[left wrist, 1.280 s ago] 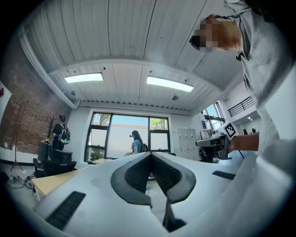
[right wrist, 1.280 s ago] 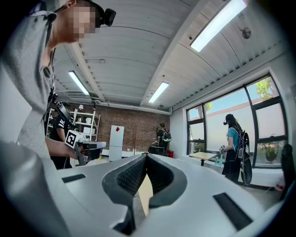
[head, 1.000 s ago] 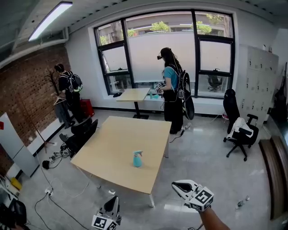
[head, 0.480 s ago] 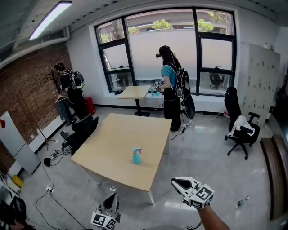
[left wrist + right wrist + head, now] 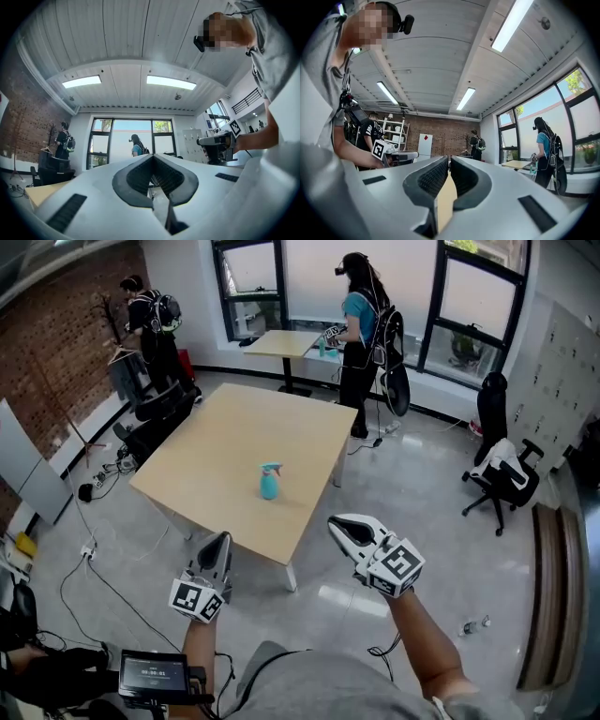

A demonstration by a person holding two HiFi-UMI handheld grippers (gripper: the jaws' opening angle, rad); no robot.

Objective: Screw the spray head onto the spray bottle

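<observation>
A teal spray bottle (image 5: 270,481) with its spray head on top stands upright near the front of the light wooden table (image 5: 216,442) in the head view. My left gripper (image 5: 219,539) is held off the table's front edge, shut and holding nothing. My right gripper (image 5: 337,522) hangs over the floor to the right of the table corner, also shut with nothing in it. Both stand well short of the bottle. In the left gripper view the left gripper's (image 5: 151,161) jaws meet; in the right gripper view the right gripper's (image 5: 448,161) jaws meet too.
A person with a backpack (image 5: 361,329) stands at a second small table (image 5: 286,343) by the windows. Another person (image 5: 150,320) stands by the brick wall. Black office chairs (image 5: 502,474) sit at right, another chair (image 5: 155,418) left of the table. Cables lie on the floor at left.
The head view has tipped down and come closer to the table. Both grippers now show higher in the frame, with my arms and body in sight. The bottle has not moved.
</observation>
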